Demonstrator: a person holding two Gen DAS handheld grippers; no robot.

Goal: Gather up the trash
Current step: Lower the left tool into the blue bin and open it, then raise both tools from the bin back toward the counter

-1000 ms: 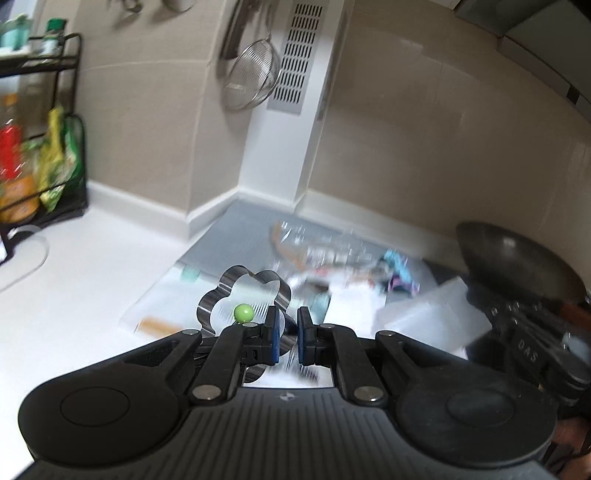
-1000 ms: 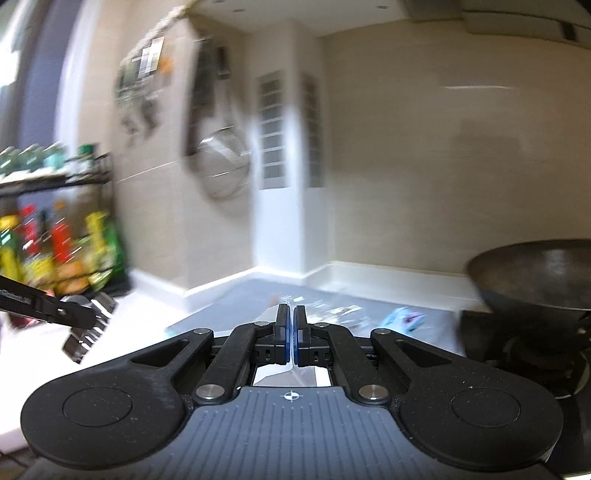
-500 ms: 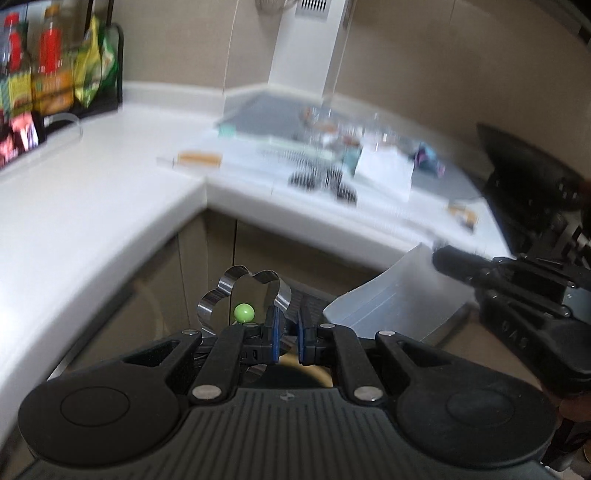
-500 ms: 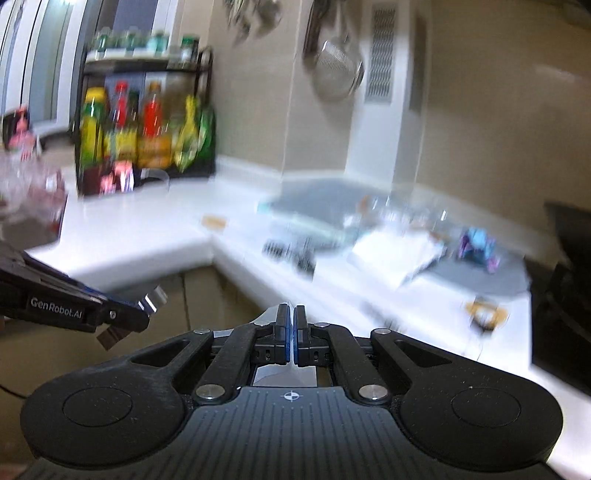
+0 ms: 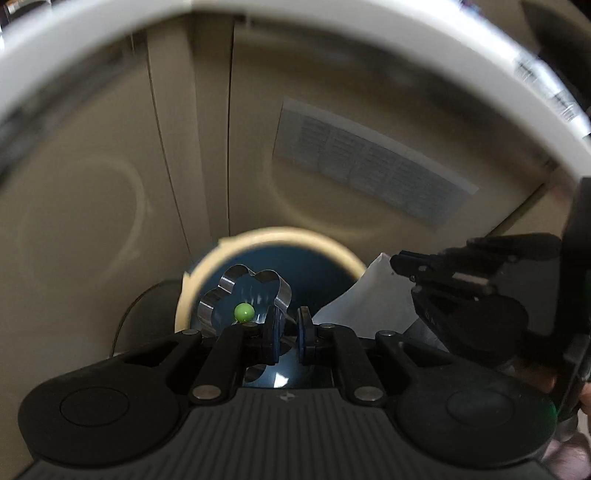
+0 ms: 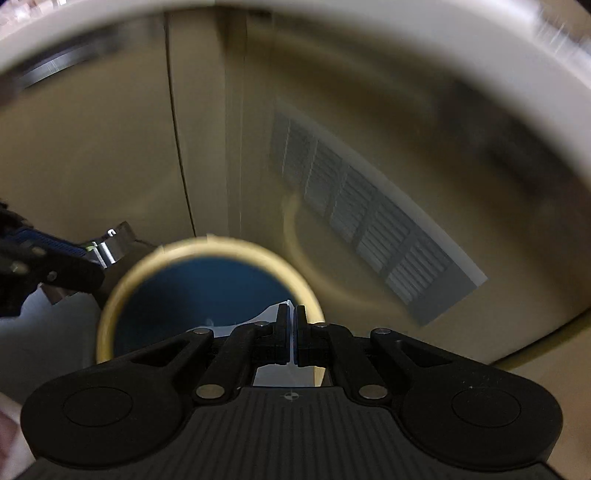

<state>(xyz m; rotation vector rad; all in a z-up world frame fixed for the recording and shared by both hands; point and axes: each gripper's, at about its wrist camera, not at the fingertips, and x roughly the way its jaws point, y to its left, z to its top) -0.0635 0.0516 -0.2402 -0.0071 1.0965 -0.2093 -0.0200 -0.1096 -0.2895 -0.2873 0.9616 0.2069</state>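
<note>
both grippers dropped from counter height to floor level within the last second, now aimed steeply down at round trash bin (image 5: 271,236) with cream rim and dark blue liner, standing in front of beige cabinet doors (image 5: 110,166). counter clutter gone from view, only blurred white counter edge (image 5: 332,22) arcing overhead. means carry done, release over bin looks next. left gripper (image 5: 289,334) clamped on thin wall of shiny metal flower-shaped cutter (image 5: 245,291), scalloped, hollow, rigid; small glossy green ball (image 5: 243,312) showing inside it; cutter hanging over bin mouth. right gripper (image 6: 291,332) pressed fully together on thin white plastic sheet (image 6: 273,312), flat, flimsy, translucent, its edge just over bin rim (image 6: 207,245). louvered vent panel (image 6: 373,225) on cabinet to the right, blurred.
</note>
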